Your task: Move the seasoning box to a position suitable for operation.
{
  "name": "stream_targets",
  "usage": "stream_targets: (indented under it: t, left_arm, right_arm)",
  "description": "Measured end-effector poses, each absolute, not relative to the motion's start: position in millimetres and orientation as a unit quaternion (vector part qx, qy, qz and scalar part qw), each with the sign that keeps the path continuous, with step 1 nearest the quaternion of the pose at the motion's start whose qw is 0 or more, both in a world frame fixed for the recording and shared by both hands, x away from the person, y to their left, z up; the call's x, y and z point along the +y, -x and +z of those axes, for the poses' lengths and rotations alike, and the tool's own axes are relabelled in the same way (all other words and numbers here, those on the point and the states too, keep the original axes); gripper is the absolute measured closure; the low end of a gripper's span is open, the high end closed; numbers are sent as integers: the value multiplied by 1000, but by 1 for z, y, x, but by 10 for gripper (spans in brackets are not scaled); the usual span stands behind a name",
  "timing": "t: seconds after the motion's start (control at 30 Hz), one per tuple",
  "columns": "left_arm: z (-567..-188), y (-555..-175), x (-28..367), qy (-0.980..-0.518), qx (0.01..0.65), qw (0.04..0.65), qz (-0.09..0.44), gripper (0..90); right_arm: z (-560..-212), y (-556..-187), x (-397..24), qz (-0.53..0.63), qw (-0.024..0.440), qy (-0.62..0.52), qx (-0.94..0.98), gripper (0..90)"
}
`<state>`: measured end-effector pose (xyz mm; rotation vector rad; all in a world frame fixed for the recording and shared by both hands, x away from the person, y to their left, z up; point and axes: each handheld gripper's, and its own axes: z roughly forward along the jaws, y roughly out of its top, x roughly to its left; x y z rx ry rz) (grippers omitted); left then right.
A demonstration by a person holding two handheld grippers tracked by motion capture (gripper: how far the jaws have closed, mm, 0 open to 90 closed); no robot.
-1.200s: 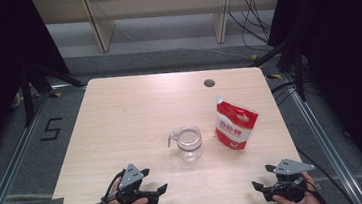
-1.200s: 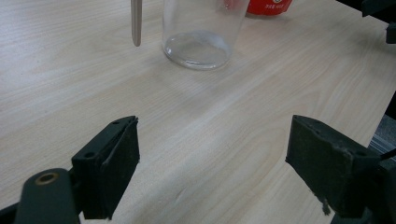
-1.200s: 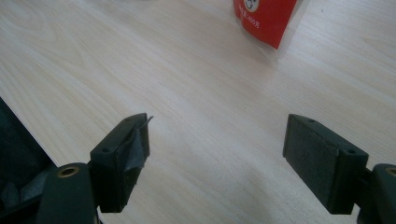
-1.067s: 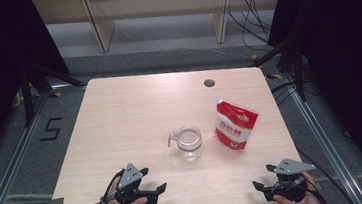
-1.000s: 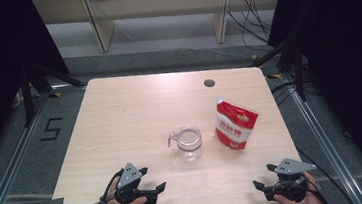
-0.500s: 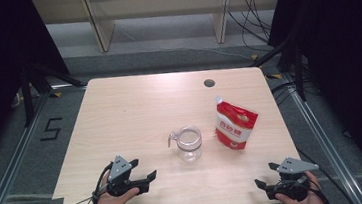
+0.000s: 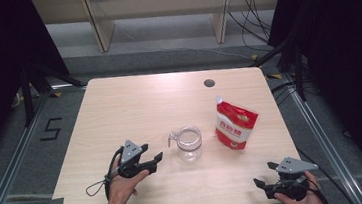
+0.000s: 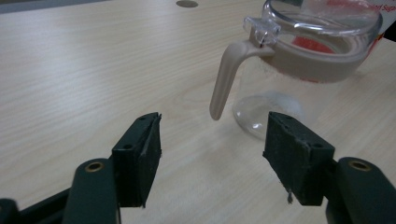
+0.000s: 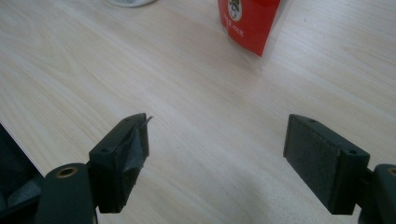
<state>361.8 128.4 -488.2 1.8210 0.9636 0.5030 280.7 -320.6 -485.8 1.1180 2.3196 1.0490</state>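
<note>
Pitcher [image 7: 189,143], a clear glass one with a beige collar and handle [image 8: 223,80], stands upright near the middle of the worktop [image 7: 134,104], its handle turned toward nine o'clock. That suits the left hand-held gripper [image 7: 155,159], which sits just beside it at about eight o'clock and points at the handle. Its jaws have just been closing and now stand partly open with nothing between them; in the left gripper view the handle hangs a little beyond the pads [image 8: 143,150], so the narrowing looks like readying for a slim handle rather than a grasp. A red and white pouch [image 7: 236,124] stands close to the pitcher at three o'clock, probably the thing to pour from. The right hand-held gripper [image 7: 263,176] rests at the near edge around five o'clock, jaws wide and empty, well apart from the pouch.
</note>
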Motion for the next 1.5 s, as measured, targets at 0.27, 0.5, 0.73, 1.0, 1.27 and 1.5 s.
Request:
stream_targets:
  t: [0.27, 0.5, 0.73, 1.0, 1.27, 1.5]
  left_arm:
    - [-495, -383, 109, -759, 379, 479, 225, 443]
    - [-502, -395, 97, -769, 364, 472, 231, 513]
    - [-504, -399, 90, -770, 358, 477, 224, 624]
    - [-505, -404, 87, -761, 366, 492, 213, 714]
    - [-500, -401, 83, -765, 358, 484, 231, 791]
    - [-496, -391, 78, -770, 366, 464, 240, 793]
  right_arm:
    - [-485, -280, -318, 374, 183, -388, 822, 237]
    - [-485, -279, -317, 374, 181, -390, 822, 238]
    - [-484, -277, -314, 373, 183, -383, 825, 241]
    - [-485, -278, -314, 369, 185, -381, 827, 242]
    - [-485, -278, -313, 369, 185, -379, 828, 246]
    - [-485, -278, -313, 370, 185, -382, 827, 247]
